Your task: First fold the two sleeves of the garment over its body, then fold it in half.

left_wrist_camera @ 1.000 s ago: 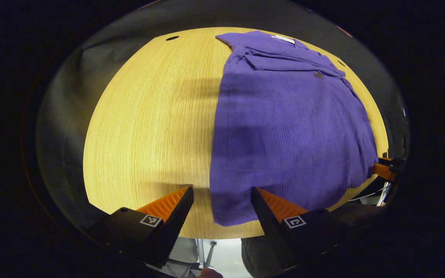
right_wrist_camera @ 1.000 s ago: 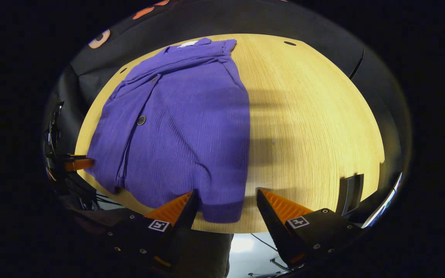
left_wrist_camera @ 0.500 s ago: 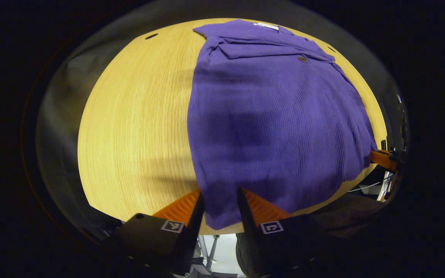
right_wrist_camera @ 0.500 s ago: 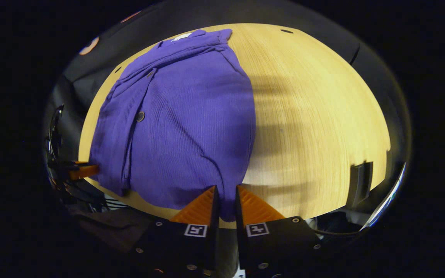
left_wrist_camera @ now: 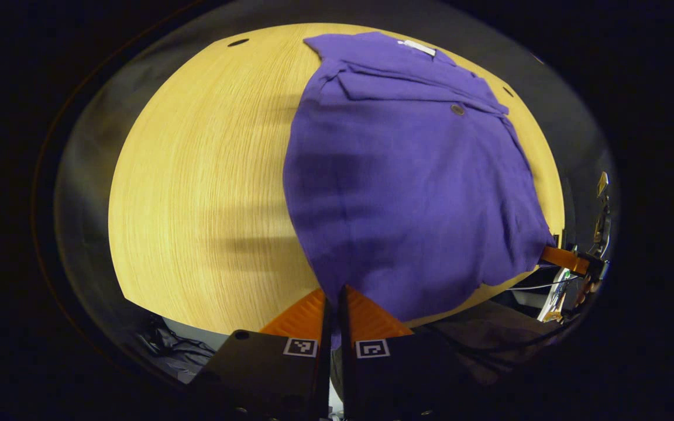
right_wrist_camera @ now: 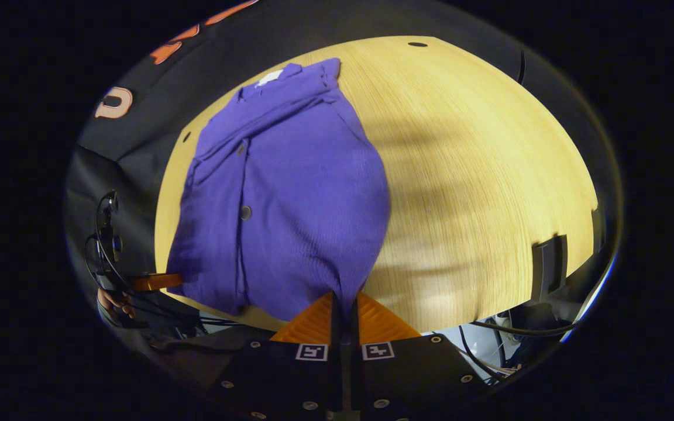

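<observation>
The purple ribbed button-front garment (left_wrist_camera: 407, 193) is lying on the round light wooden table (left_wrist_camera: 196, 193), its collar toward twelve o'clock and its hem hanging off the rim at six o'clock. The left gripper (left_wrist_camera: 332, 298) is pinching one hem corner, fingers clenched on the cloth. In the right gripper view, the right gripper (right_wrist_camera: 344, 304) is likewise clamping the other hem corner, with the left gripper at eight o'clock.

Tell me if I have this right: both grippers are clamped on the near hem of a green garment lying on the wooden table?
Not quite. The garment is purple, not green, as the left gripper view shows. The rest holds: the left gripper and right gripper are both clamped on its near hem, on the wooden table.
</observation>
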